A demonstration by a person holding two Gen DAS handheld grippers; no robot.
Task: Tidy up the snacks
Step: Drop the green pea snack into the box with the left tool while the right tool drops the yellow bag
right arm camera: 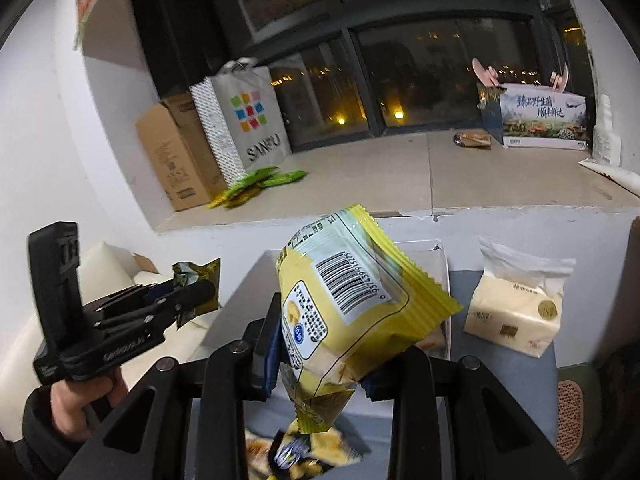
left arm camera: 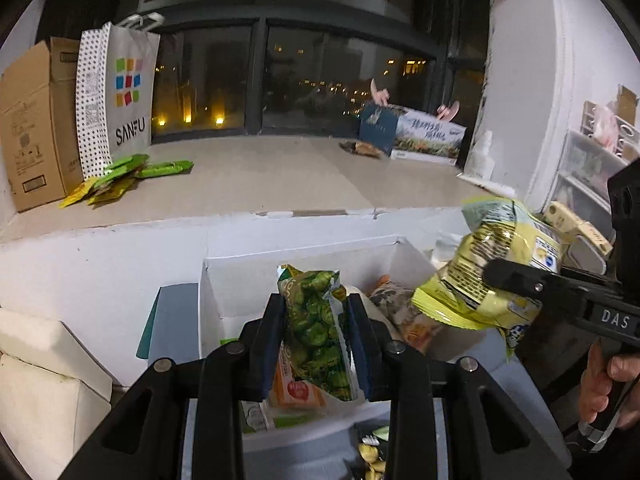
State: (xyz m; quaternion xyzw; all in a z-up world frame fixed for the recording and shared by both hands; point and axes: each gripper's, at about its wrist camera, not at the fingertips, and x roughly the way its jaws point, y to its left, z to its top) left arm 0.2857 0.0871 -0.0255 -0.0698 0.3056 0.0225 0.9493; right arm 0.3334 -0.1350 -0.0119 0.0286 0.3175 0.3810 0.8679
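Observation:
My left gripper [left arm camera: 316, 312] is shut on a green snack packet [left arm camera: 318, 328] and holds it above an open white box [left arm camera: 240, 280] with several snacks inside. It also shows in the right wrist view [right arm camera: 192, 292] at the left. My right gripper [right arm camera: 320, 340] is shut on a yellow snack packet [right arm camera: 348, 300] with a barcode, held above the same white box [right arm camera: 444, 256]. In the left wrist view the right gripper [left arm camera: 496, 276] and its yellow packet [left arm camera: 492, 260] are at the right, beside the box.
A window ledge [left arm camera: 280, 176] lies behind, with a cardboard box [left arm camera: 36, 120], a SANFU bag [left arm camera: 124, 88], green and yellow packets [left arm camera: 120, 176] and a printed box [left arm camera: 424, 136]. A tissue pack [right arm camera: 516, 304] lies right of the white box. Cream cushions [left arm camera: 44, 380] sit at the left.

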